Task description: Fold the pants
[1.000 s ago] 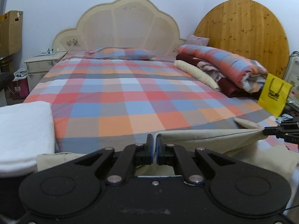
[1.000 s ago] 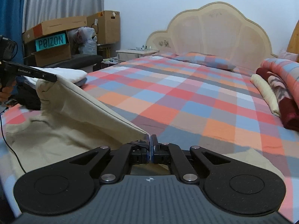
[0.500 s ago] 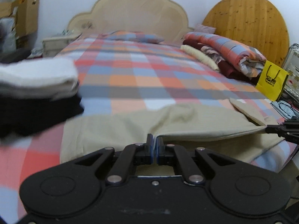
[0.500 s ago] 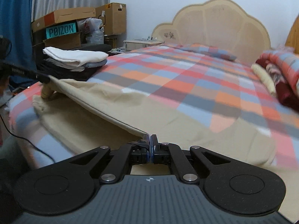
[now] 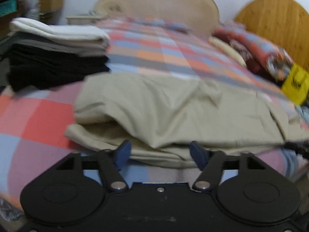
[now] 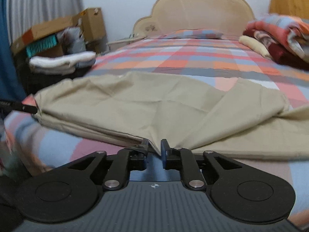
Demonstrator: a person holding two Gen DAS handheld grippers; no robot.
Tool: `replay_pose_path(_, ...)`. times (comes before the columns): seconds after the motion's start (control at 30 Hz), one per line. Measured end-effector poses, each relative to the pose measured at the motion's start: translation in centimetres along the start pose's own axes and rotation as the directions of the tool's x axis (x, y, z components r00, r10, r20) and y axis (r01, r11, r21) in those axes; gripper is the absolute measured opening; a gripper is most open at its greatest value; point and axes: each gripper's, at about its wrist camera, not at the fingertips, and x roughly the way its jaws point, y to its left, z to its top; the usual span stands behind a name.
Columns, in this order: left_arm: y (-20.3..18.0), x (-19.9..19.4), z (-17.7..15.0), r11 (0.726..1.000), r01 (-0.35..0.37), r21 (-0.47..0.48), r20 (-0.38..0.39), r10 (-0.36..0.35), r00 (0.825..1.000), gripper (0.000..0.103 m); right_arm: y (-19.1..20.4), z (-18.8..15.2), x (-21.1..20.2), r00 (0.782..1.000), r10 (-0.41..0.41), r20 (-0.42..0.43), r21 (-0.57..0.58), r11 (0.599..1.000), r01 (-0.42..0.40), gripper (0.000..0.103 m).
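Note:
The beige pants (image 5: 173, 108) lie folded over on the checked bed (image 5: 34, 119) near its foot. My left gripper (image 5: 161, 153) is open, with its blue pads either side of the near edge of the pants and nothing held. In the right wrist view the pants (image 6: 154, 100) spread across the bed. My right gripper (image 6: 155, 148) has its jaws slightly apart, with a fold of the pants' edge lying between them. The other gripper's tip (image 6: 23, 108) shows at the pants' left corner.
A stack of folded white, grey and black clothes (image 5: 56, 58) sits at the bed's left edge. Rolled quilts (image 5: 256, 54) lie along the right side, with a yellow bag (image 5: 295, 83) beside them. Cardboard boxes (image 6: 63, 31) and a nightstand stand left of the headboard (image 6: 197, 13).
Both grippers carried the lifted pants edge forward and down onto the bed. The left gripper has opened and let go. The right gripper's jaws have parted slightly.

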Motion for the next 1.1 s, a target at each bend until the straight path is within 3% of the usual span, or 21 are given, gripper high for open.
replay_pose_path(0.07, 1.1, -0.7, 0.5, 0.999, -0.023, -0.038, 0.017, 0.024, 1.000, 0.069, -0.1, 0.2, -0.7, 1.000, -0.018, 0.021, 0.046, 0.999, 0.017, 0.046)
replay_pose_path(0.17, 3.7, -0.2, 1.4, 0.986, -0.030, -0.163, 0.010, 0.032, 0.999, 0.069, -0.2, 0.3, -0.8, 0.994, -0.098, 0.049, 0.115, 0.989, 0.092, 0.065)
replay_pose_path(0.27, 5.9, 0.9, 2.4, 0.950, 0.023, -0.310, 0.024, -0.016, 1.000, 0.069, -1.0, 0.5, -0.6, 0.981, -0.182, 0.068, 0.237, 0.958, 0.161, 0.077)
replay_pose_path(0.33, 6.6, 1.7, 2.5, 0.934, 0.009, -0.358, 0.007, -0.007, 1.000, 0.069, -1.7, 0.5, -0.4, 0.976, -0.206, 0.066, 0.314, 0.933, 0.176, 0.087)
replay_pose_path(0.5, 6.8, 3.5, 1.9, 0.915, -0.019, -0.403, -0.028, 0.008, 1.000, 0.069, -2.2, 0.7, 1.0, 0.968, -0.246, 0.037, 0.370, 0.904, 0.216, 0.091)
replay_pose_path(0.57, 6.8, 4.0, 2.0, 0.907, -0.032, -0.420, -0.023, 0.024, 0.999, 0.063, -2.2, 0.7, 1.7, 0.962, -0.270, 0.023, 0.363, 0.899, 0.244, 0.091)
replay_pose_path(0.6, 6.7, 4.3, 2.1, 0.906, -0.043, -0.422, -0.025, 0.036, 0.999, 0.045, -2.2, 0.8, 2.2, 0.960, -0.279, 0.018, 0.357, 0.899, 0.255, 0.090)
replay_pose_path(0.63, 6.6, 4.5, 2.3, 0.907, -0.045, -0.420, -0.027, 0.037, 0.999, 0.010, -2.1, 0.9, 2.6, 0.958, -0.286, 0.011, 0.350, 0.899, 0.264, 0.082)
replay_pose_path(0.67, 6.5, 5.1, 2.6, 0.907, -0.031, -0.420, -0.031, 0.020, 0.999, 0.002, -2.0, 1.2, 3.1, 0.956, -0.295, 0.002, 0.330, 0.902, 0.278, 0.040)
replay_pose_path(0.7, 6.3, 5.1, 2.8, 0.901, -0.029, -0.434, -0.026, 0.020, 0.999, 0.002, -1.9, 1.7, 3.4, 0.951, -0.310, -0.001, 0.307, 0.905, 0.295, 0.017)
replay_pose_path(0.73, 6.0, 4.8, 3.1, 0.902, -0.035, -0.430, -0.011, 0.033, 0.999, 0.002, -1.9, 2.2, 3.4, 0.946, -0.324, 0.005, 0.291, 0.906, 0.308, 0.012)
replay_pose_path(0.83, 5.3, 1.7, 3.6, 0.915, -0.018, -0.403, 0.068, 0.050, 0.996, 0.002, -2.6, 4.0, 1.6, 0.947, -0.307, 0.098, 0.322, 0.910, 0.262, 0.009)
replay_pose_path(0.9, 5.1, -0.1, 3.4, 0.917, -0.011, -0.398, 0.081, 0.047, 0.996, 0.002, -2.8, 4.4, 0.3, 0.937, -0.324, 0.132, 0.296, 0.915, 0.275, 0.008)
replay_pose_path(1.0, 5.2, 0.0, 1.9, 0.919, -0.037, -0.392, 0.036, 0.056, 0.998, 0.002, -3.4, 3.1, -0.7, 0.944, -0.302, 0.133, 0.304, 0.919, 0.251, 0.007)
replay_pose_path(1.1, 5.4, 2.4, -0.1, 0.918, -0.087, -0.388, -0.038, 0.078, 0.996, 0.008, -4.1, 0.7, 0.5, 0.951, -0.305, 0.045, 0.318, 0.907, 0.276, 0.007)
